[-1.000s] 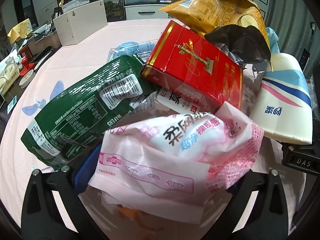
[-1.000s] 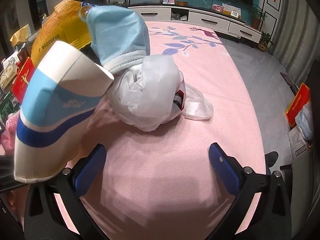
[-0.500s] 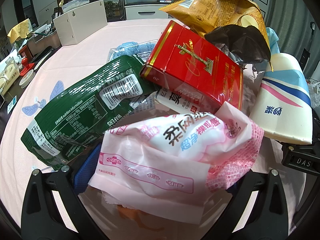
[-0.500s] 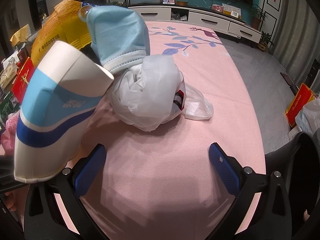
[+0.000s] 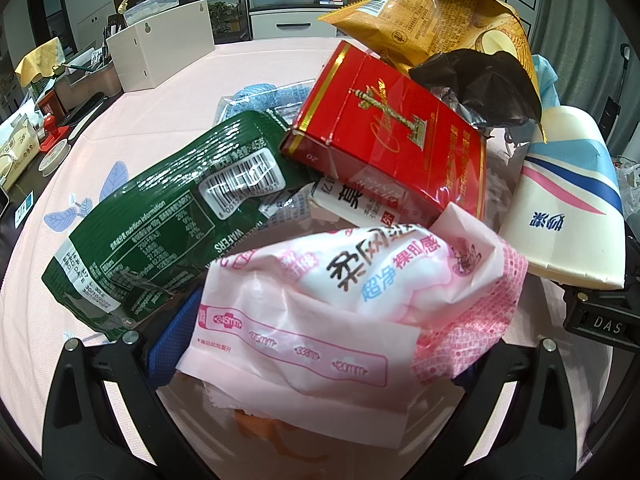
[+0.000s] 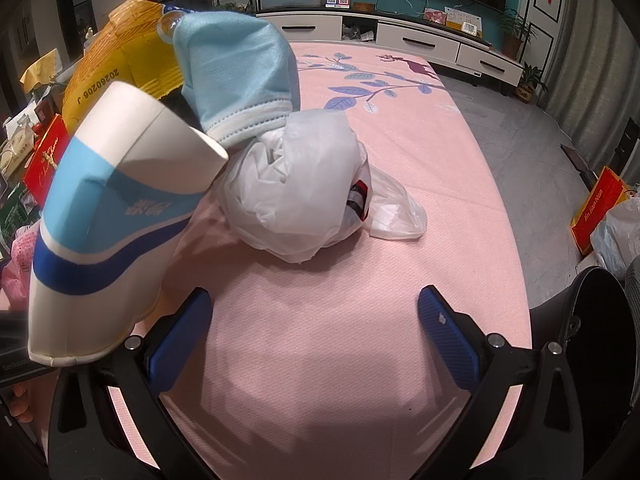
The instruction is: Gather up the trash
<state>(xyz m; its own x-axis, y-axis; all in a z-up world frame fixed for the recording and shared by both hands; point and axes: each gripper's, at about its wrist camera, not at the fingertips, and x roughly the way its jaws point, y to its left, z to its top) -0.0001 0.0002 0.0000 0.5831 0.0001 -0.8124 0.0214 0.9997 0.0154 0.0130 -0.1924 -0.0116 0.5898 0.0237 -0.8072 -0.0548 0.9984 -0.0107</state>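
A heap of trash lies on the pink tablecloth. In the left wrist view my left gripper [image 5: 320, 344] is spread around a pink plastic pack [image 5: 340, 304]; the pack hides its pads, so a grip is unclear. Beyond lie a green wafer wrapper [image 5: 168, 216], a red box [image 5: 392, 140], a yellow snack bag [image 5: 432, 28], a black wrapper [image 5: 480, 84] and a paper cup [image 5: 568, 200]. In the right wrist view my right gripper [image 6: 316, 336] is open and empty over bare cloth, short of a white plastic bag [image 6: 304, 196]. The cup [image 6: 108, 224] and a blue face mask [image 6: 240, 76] lie to its left.
A white box [image 5: 164, 52] and desk clutter stand at the table's far left. The table's right edge [image 6: 508, 240] drops to a grey floor with a red bag [image 6: 596, 208]. A dark chair [image 6: 596, 320] is at the near right.
The grippers and the trash have held still. A dark chair has come into the right wrist view at the lower right.
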